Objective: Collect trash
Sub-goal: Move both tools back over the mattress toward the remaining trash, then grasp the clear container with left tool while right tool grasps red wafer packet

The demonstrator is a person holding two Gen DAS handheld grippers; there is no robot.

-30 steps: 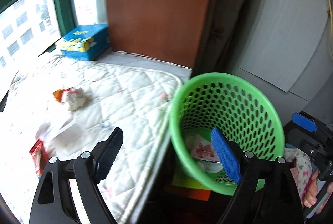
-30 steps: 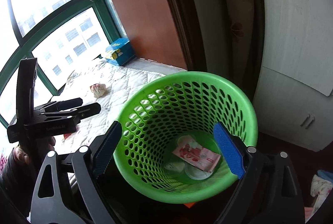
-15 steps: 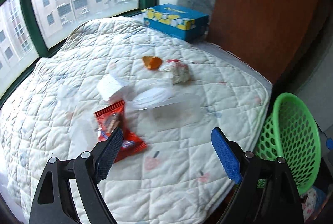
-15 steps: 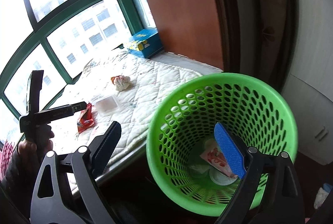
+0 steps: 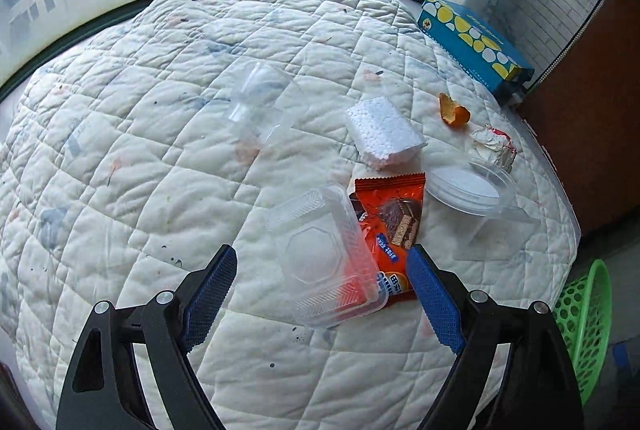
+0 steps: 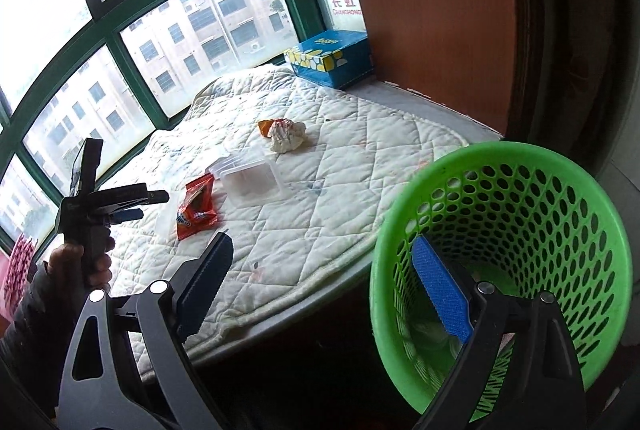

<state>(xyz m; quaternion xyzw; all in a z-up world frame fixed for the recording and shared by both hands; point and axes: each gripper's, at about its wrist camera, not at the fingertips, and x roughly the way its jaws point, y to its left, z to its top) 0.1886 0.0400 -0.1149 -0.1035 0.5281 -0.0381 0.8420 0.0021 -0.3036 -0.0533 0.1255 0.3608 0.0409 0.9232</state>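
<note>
Both claws stand wide and empty: the left gripper [image 5: 322,294] hovers over a clear plastic clamshell box [image 5: 326,254] lying upon a red snack wrapper [image 5: 390,226] on the white quilt [image 5: 140,158]; the right gripper [image 6: 320,286] is at the green perforated basket [image 6: 560,190]. The smooth box may slip away.

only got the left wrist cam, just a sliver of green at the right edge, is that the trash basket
observer: Yes, a green basket with holes in its wall, standing just off the edge of the quilt, mouth open.
operator: where's the right hand-held gripper
observer: The right hand-held gripper is open and empty, with one blue finger in front of the basket's mouth.
operator: is my left one touching the red wrapper
observer: From the right side, the left hand-held gripper hangs above the quilt beside the red wrapper, and no contact shows.
</note>
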